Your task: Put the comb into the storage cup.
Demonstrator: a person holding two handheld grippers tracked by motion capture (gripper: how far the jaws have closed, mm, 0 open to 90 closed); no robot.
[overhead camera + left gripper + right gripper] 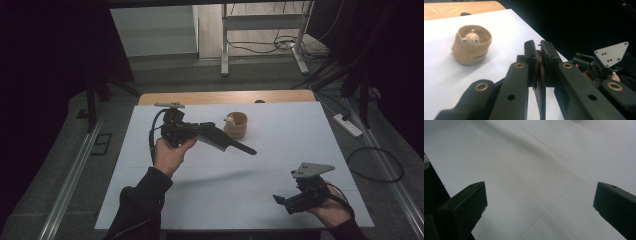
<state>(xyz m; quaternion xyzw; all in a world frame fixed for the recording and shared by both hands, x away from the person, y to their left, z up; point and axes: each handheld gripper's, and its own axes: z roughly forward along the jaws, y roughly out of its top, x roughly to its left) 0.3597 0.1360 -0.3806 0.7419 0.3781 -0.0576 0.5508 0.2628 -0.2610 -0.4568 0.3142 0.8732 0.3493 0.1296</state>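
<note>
Faint lettering on the tan fabric pouch is unreadable; a small cream bear figure sits inside. The left gripper clamps a black plastic comb above the white table sheet, long axis pointing right and slightly nearward. The right gripper rests near-right, jaws wide apart.

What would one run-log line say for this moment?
left claw: shut on comb | right claw: open, above table | pouch: untouched
</note>
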